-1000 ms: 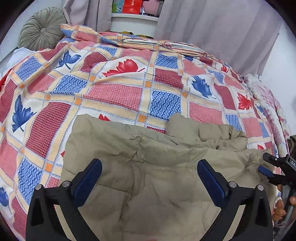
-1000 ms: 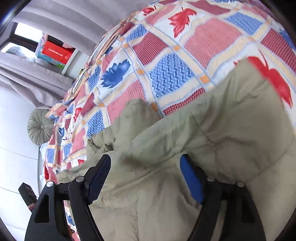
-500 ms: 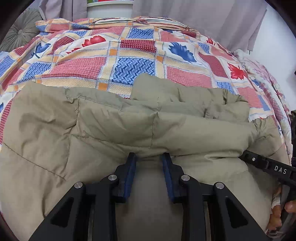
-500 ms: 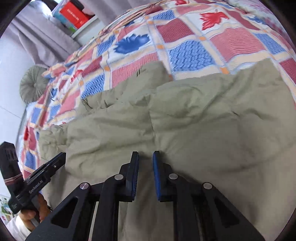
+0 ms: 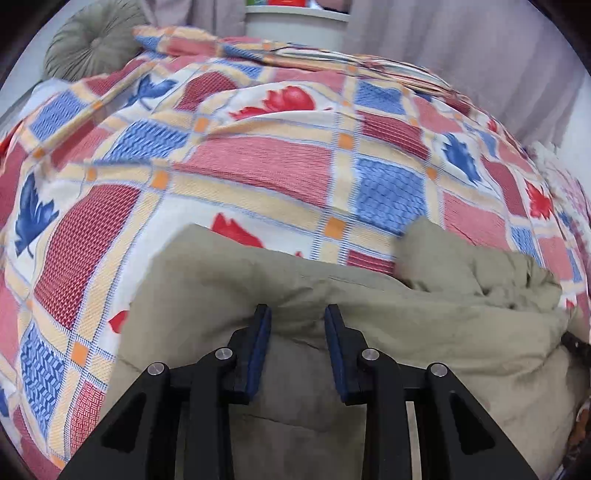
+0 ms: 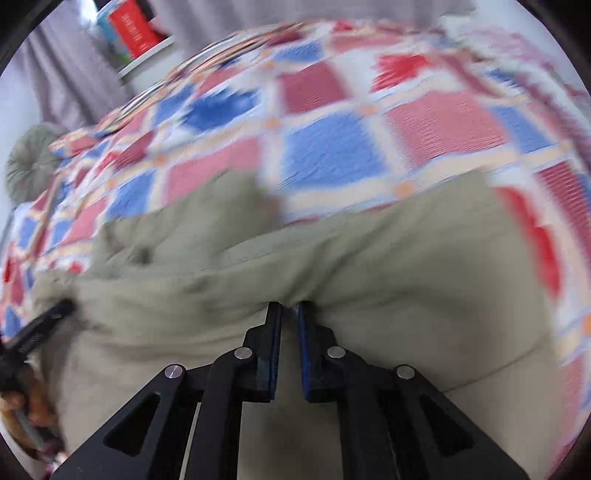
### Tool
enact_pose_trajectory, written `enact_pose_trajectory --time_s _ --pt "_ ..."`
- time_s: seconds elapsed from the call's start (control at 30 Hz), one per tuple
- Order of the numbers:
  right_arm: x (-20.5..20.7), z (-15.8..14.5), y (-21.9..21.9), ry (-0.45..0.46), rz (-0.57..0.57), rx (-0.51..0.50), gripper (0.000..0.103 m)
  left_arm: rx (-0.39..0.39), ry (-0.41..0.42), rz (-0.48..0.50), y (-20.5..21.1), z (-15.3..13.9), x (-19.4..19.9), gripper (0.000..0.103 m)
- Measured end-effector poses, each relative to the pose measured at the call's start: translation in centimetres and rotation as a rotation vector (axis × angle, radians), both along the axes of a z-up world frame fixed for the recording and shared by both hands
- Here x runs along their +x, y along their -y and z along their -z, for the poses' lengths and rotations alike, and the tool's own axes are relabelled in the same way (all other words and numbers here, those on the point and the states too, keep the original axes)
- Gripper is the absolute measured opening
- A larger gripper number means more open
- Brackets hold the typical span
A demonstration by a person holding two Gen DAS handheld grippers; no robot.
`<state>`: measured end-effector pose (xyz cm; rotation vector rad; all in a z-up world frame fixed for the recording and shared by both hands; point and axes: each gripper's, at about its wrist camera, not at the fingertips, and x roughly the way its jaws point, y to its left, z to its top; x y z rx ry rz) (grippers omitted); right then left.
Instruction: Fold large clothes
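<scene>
A khaki padded jacket (image 5: 369,332) is spread on a bed covered by a checked bedspread (image 5: 258,166) printed with red and blue leaves. The near edge of the jacket is drawn up into a ridge, and both grippers are set on that ridge.

In the left wrist view, the left gripper (image 5: 297,314) is seen pointing steeply down, with a thick fold of the jacket bunched between its blue pads (image 5: 258,343). The pads are pressed against the fold from both sides, so the jacket is grasped there. A crumpled part of the jacket is seen further off to the right.

In the right wrist view, the right gripper (image 6: 289,308) is clenched almost fully, its blue pads (image 6: 274,347) nearly meeting. A thin pinch of the jacket (image 6: 406,295) is caught between their tips, and the cloth is puckered toward that spot. This view is blurred.

At the left edge of the right wrist view, part of the other gripper is seen, with pale lettering on its black finger that cannot be read. A red box (image 6: 135,27) on a shelf (image 6: 147,55) carries white lettering, also too blurred to read. A round green cushion (image 5: 96,40) is seen at the head of the bed.
</scene>
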<state>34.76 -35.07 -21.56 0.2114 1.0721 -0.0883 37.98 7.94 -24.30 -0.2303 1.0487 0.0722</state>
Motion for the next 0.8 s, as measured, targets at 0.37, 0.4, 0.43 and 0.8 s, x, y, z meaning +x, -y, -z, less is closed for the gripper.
enact_pose_trajectory --time_s 0.37,0.4,0.43,0.8 --pt "-0.8 4.8 8.4 -0.059 0.245 0.106 0.008 -0.001 -0.082 -0.08 -1.5 4.8 2.0 0.033" --pt "-0.6 5.0 8.2 -0.057 0.238 0.105 0.008 -0.011 -0.086 -0.09 -1.6 4.9 2.1 0.033" --pt "-0.4 5.2 8.0 -0.058 0.235 0.092 0.008 -0.012 -0.088 -0.092 -1.7 4.9 2.0 0.033" --pt "-2.1 0.6 5.0 -0.048 0.186 -0.004 0.013 0.051 -0.076 -0.058 -1.1 -1.2 -2.4 0.033"
